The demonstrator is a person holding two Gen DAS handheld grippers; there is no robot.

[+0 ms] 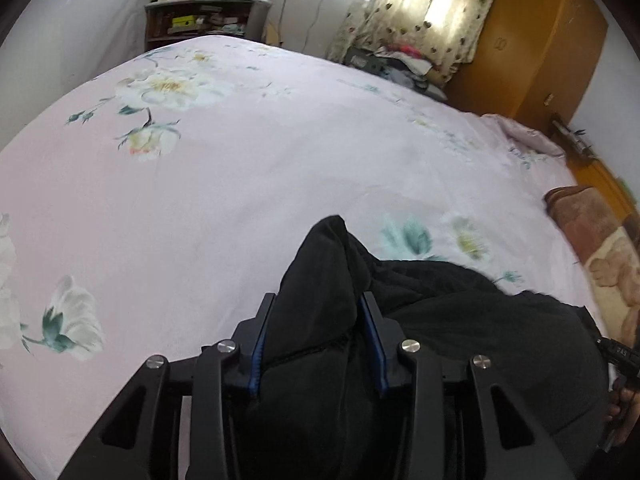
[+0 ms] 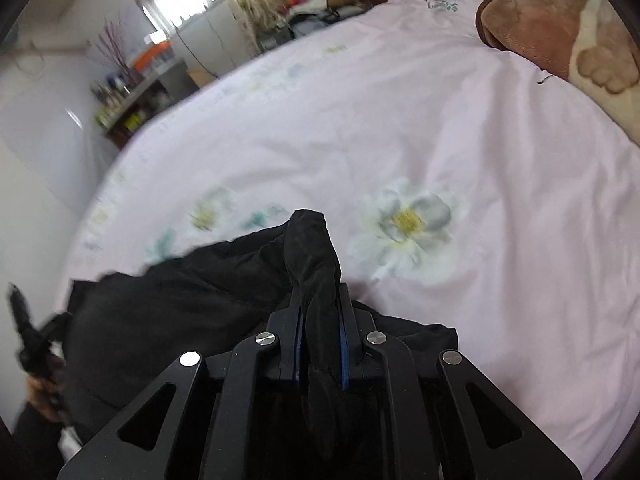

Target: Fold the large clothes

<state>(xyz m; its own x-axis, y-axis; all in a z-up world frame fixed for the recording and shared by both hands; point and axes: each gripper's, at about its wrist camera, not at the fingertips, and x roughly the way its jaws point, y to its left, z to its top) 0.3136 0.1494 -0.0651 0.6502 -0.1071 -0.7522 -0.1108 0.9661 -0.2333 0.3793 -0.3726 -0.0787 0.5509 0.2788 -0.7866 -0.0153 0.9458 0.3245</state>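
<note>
A large black padded garment (image 1: 460, 320) hangs between both grippers above the pink flowered bed sheet (image 1: 260, 168). My left gripper (image 1: 318, 308) is shut on a thick bunch of the garment's fabric, which sticks up past the fingertips. My right gripper (image 2: 320, 300) is shut on a narrower fold of the same black garment (image 2: 180, 292). The garment's body stretches from each gripper toward the other. The right gripper's edge shows at the far right of the left wrist view (image 1: 620, 354), and the left gripper at the far left of the right wrist view (image 2: 24, 332).
A brown plush blanket (image 2: 560, 28) lies at the bed's right side. A cluttered shelf (image 1: 204, 16), a curtained window (image 1: 420, 4) and an orange wooden wardrobe (image 1: 540, 48) stand beyond the bed. The pink flowered sheet (image 2: 440, 128) spreads ahead of both grippers.
</note>
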